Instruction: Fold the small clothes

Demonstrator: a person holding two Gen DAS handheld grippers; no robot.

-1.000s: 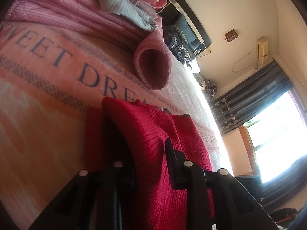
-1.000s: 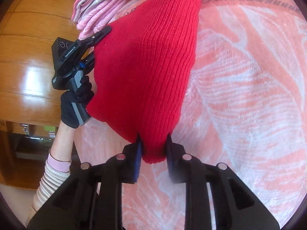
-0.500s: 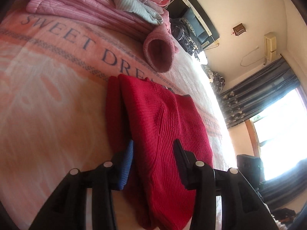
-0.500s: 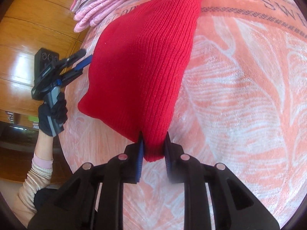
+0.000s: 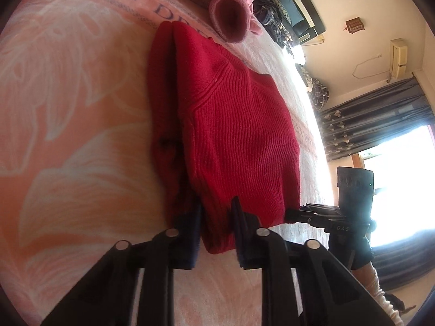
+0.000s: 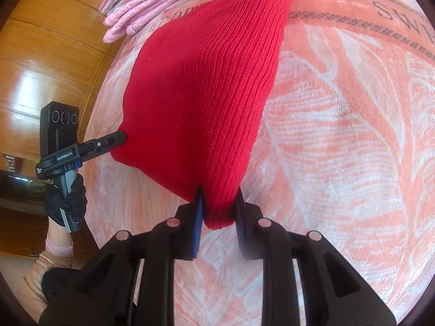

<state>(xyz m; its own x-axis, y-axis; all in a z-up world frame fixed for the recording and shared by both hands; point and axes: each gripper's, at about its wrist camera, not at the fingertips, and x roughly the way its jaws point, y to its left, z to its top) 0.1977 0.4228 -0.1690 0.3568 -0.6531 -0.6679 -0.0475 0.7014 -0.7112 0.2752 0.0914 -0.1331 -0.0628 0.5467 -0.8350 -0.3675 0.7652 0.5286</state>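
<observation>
Right wrist view: right gripper [image 6: 218, 206] and left gripper [image 5: 216, 217] each pinch a sweater [image 6: 206, 95] corner at 6 o'clock; uneven release risks a skewed fold.

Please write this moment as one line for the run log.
task: fold small clothes | left gripper: shut on red ribbed knitted garment corner | right gripper: shut on other corner | garment lies on pink leaf-patterned blanket

Red ribbed knit garment [image 6: 201, 92], folded over in layers, lies flat on the bed. One near corner sits between the right jaws, the other near corner [image 5: 217, 233] between the left jaws; body extends forward from both.
</observation>
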